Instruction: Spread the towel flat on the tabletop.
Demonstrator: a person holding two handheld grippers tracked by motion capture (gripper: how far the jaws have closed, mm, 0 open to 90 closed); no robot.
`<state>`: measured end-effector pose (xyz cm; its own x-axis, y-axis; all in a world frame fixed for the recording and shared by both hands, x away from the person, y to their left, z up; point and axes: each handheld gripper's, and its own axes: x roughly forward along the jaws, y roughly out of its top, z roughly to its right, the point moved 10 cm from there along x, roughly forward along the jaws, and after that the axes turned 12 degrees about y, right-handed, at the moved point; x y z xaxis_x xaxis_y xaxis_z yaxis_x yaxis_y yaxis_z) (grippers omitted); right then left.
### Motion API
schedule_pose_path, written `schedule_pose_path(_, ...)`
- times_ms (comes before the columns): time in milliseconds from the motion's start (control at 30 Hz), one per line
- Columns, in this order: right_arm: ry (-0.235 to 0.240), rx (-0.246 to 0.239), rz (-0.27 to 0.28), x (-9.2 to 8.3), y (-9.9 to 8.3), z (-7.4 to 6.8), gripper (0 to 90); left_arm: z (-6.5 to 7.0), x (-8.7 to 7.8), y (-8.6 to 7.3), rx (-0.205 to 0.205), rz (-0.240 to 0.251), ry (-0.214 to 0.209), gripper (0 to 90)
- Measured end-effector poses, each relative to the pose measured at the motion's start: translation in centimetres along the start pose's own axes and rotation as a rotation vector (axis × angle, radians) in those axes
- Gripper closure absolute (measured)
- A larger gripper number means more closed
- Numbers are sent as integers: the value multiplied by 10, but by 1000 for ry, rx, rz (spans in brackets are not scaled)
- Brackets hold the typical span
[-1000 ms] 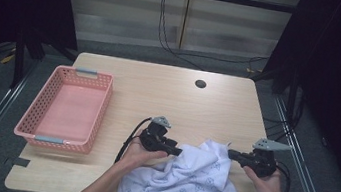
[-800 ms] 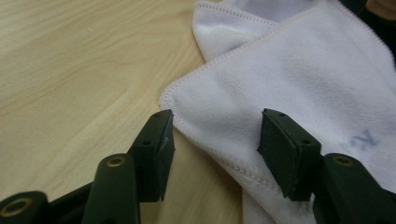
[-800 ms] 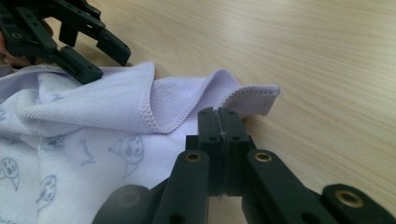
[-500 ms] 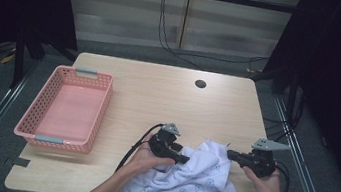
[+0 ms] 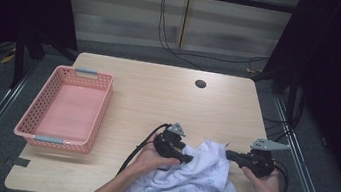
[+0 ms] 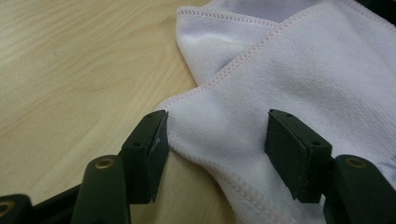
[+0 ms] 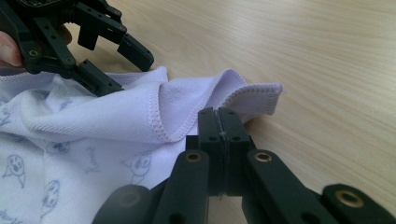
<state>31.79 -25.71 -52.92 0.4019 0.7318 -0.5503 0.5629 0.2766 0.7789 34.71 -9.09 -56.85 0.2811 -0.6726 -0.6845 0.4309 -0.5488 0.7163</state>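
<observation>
While the right hand-held gripper [image 7: 219, 122] pinches the cloth [image 7: 93, 135], its hem lies between the spread, just-opening left hand-held gripper [image 6: 217, 140]

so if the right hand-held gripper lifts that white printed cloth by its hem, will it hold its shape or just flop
Most likely flop: the cloth already lies in soft folds and its hem curls over. It looks thin and light, so it should drape below the right hand-held gripper, whose jaws are shut on the hem. The ribbed weave probably resists slipping. The left hand-held gripper has just been opening around another edge.

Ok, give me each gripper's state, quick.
Left gripper: open, jaws just been opening, white cloth between them unpinched.
Right gripper: shut on the cloth's edge.
</observation>
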Motion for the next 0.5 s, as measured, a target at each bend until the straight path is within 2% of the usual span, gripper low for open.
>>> schedule_pose_path(67, 1, 0, 0, 0, 0, 0, 893, 2, 1, 0, 12, -5, -3, 393)
schedule_pose_path(133, -1, 3, 1, -1, -1, 1, 893, 3, 0, -1, -2, -7, -26, 430)
schedule_pose_path(167, -1, 3, 1, -1, -1, 1, 893, 5, -1, -2, 5, -18, -43, 509)
schedule_pose_path(200, 0, 4, 2, -1, -1, 1, 893, 8, -1, -3, 13, -8, -61, 557)
schedule_pose_path(267, 1, 1, 3, -2, -1, 1, 893, 13, -2, -5, 25, -10, -97, 730)
schedule_pose_path(333, 2, 3, 8, -3, 0, 0, 894, 14, -3, -4, 13, 6, -95, 818)
schedule_pose_path(433, 0, 8, 13, -4, 1, 1, 893, 8, -10, 2, -23, 42, -92, 819)
schedule_pose_path(500, 3, 10, 25, -6, 3, 1, 894, 4, -21, 6, -24, 63, -82, 820)
